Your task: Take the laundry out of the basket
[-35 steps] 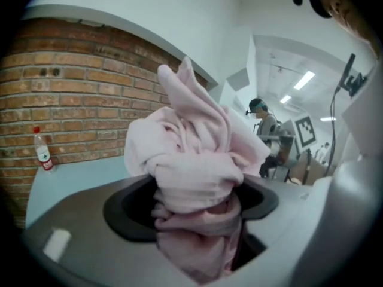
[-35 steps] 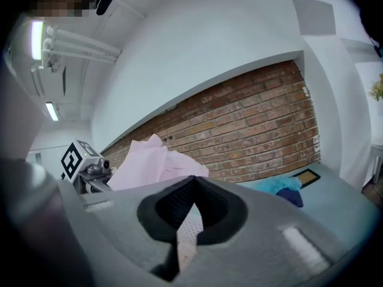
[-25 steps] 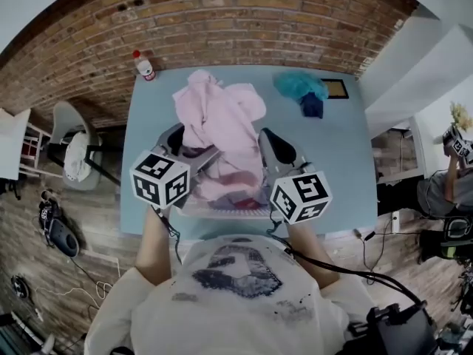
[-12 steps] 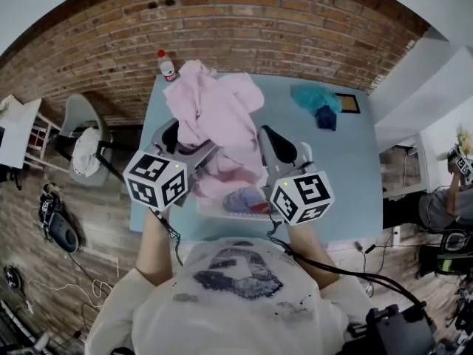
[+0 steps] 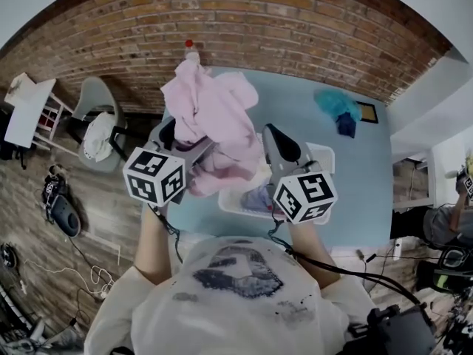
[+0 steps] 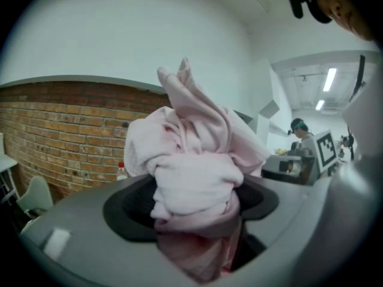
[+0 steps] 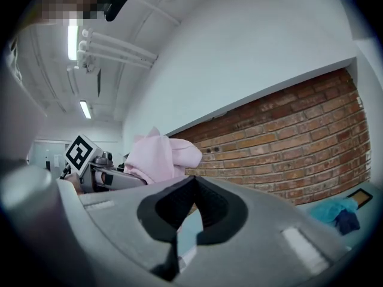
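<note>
Left tool (image 6: 194, 211) is clamped on the pink garment (image 5: 214, 117), raised above the worktop's (image 5: 295, 117) left edge. Right tool (image 7: 190, 214) is closed and empty, over the basket (image 5: 325, 155) at the near edge. The far right is mostly open. A brick wall (image 5: 295, 28) stands behind.

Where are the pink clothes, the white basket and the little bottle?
pink clothes (image 5: 214, 117): head view, the bunched middle.
white basket (image 5: 230, 204): head view, its near-left rim.
little bottle (image 6: 122, 172): left gripper view, its body.

Pink garment (image 5: 214, 120), pale-blue table (image 5: 310, 146)
</note>
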